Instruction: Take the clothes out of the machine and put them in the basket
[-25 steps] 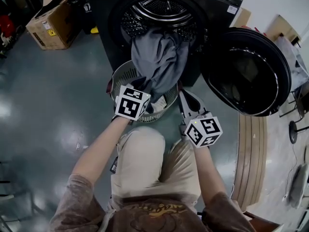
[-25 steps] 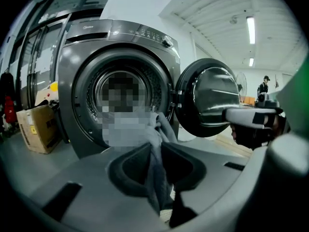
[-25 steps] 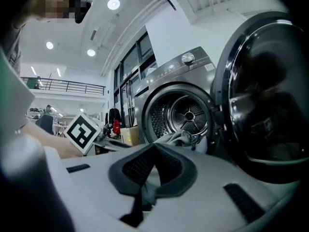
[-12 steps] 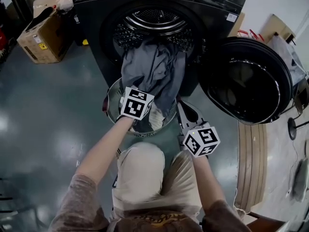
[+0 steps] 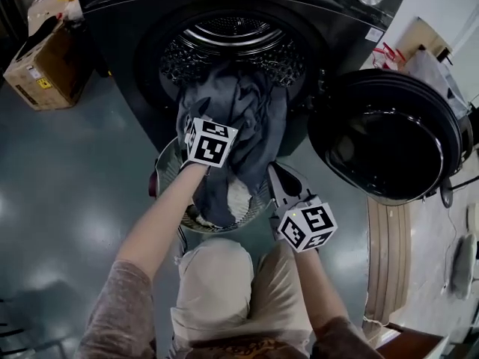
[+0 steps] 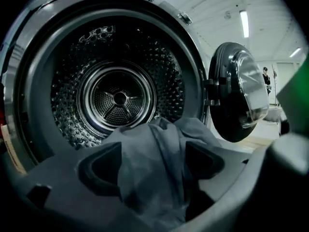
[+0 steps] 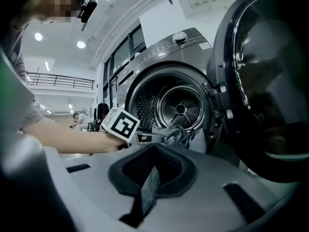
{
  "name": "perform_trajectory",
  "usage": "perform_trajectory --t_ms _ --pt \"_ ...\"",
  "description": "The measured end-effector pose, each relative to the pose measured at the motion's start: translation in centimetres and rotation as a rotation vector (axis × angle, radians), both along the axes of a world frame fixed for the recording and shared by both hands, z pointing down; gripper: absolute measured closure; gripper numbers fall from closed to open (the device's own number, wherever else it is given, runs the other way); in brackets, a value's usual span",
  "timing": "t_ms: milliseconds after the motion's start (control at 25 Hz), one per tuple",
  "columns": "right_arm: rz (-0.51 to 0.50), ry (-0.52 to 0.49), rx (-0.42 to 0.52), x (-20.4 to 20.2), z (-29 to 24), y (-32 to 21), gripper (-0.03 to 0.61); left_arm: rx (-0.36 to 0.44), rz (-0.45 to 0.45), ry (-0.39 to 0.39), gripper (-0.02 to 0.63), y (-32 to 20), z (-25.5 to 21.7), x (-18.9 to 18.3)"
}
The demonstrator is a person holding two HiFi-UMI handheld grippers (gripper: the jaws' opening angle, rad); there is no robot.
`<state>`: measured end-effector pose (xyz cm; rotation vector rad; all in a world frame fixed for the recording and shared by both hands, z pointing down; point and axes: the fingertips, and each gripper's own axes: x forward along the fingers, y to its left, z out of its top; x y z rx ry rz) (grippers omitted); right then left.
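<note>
A grey garment [image 5: 239, 118] spills out of the dark washing machine's drum [image 5: 232, 36] and hangs down into the round wire basket [image 5: 166, 174] on the floor below. My left gripper [image 6: 152, 166], its marker cube [image 5: 210, 142] over the garment, points into the drum. Its jaws have just been opening and stand wide, with a fold of the grey garment [image 6: 154, 153] lying loose between them. My right gripper [image 5: 277, 174] sits at the basket's right rim, shut on a thin strip of the grey cloth [image 7: 147, 187].
The round machine door [image 5: 389, 137] stands open to the right, close to my right gripper. White cloth [image 5: 239, 197] lies in the basket. A cardboard box [image 5: 41, 66] sits on the floor at the far left. The person's knees are just below the basket.
My left gripper has moved from over the basket up toward the drum opening, onto the hanging garment. The right gripper has shifted slightly toward the machine.
</note>
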<state>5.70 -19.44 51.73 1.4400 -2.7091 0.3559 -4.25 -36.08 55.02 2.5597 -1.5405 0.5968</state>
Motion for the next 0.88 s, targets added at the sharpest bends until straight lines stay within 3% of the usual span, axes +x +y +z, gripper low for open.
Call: perform_trajectory --t_ms 160,440,680,800,880 --pt "0.007 -0.002 0.001 -0.3 0.0 -0.7 0.581 0.016 0.029 -0.019 0.186 -3.2 -0.6 1.0" --pt "0.006 0.013 -0.014 -0.3 0.4 -1.0 0.581 -0.053 0.003 -0.082 0.178 -6.8 2.9 1.1" --pt "0.016 0.017 -0.029 0.3 0.8 -0.7 0.581 -0.038 -0.005 -0.142 0.277 -7.1 3.7 1.0" --pt "0.021 0.015 -0.035 0.7 1.0 0.0 0.581 -0.051 -0.008 -0.130 0.398 -6.5 3.7 1.2" --pt "0.023 0.019 -0.032 1.0 0.9 0.4 0.581 -0.063 -0.027 -0.081 0.478 -5.7 3.5 1.1"
